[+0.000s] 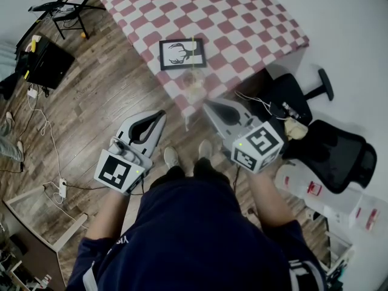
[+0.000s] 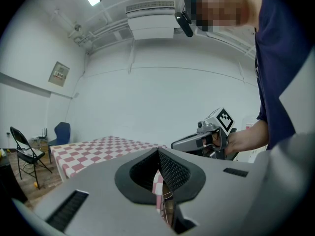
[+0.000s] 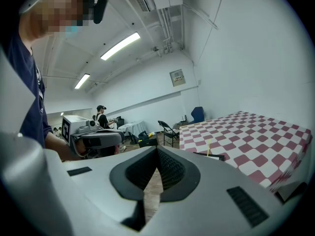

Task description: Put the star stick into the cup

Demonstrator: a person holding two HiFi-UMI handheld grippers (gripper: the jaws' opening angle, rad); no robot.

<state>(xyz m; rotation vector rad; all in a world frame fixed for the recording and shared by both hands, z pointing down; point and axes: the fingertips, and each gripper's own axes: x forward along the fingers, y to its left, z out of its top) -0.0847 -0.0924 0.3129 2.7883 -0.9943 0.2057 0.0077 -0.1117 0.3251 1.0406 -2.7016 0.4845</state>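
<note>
- Head view: left gripper (image 1: 159, 115) and right gripper (image 1: 207, 105) both held low over the wood floor (image 1: 91, 102), just short of the checkered table (image 1: 242, 17).
- Star stick (image 1: 193, 45) lying as a thin yellow line across the right part of the black-framed antler picture (image 1: 176, 54) on the table, well apart from both grippers.
- Faint see-through blob just in front of that frame, near the table edge. Probably the cup (image 1: 194, 81), but really hard to make out.
- Black office chair (image 1: 330, 147) off to the right of the table corner.
- Left gripper view: fingers pressed together at the tips, nothing pinched, only the oval gap behind them.
- Past the jaws there, the table again and the right gripper, gripped in a hand (image 2: 242, 140).
- Folding chair (image 2: 23, 149) far left by the wall.
- Right gripper view: same deal, fingers closed tip to tip and empty.
- Beyond them, the star stick poking up yellow over the frame on the table's near part, far from the jaws.
- Left gripper over on the left, a person (image 3: 102, 116) way back in the room.
</note>
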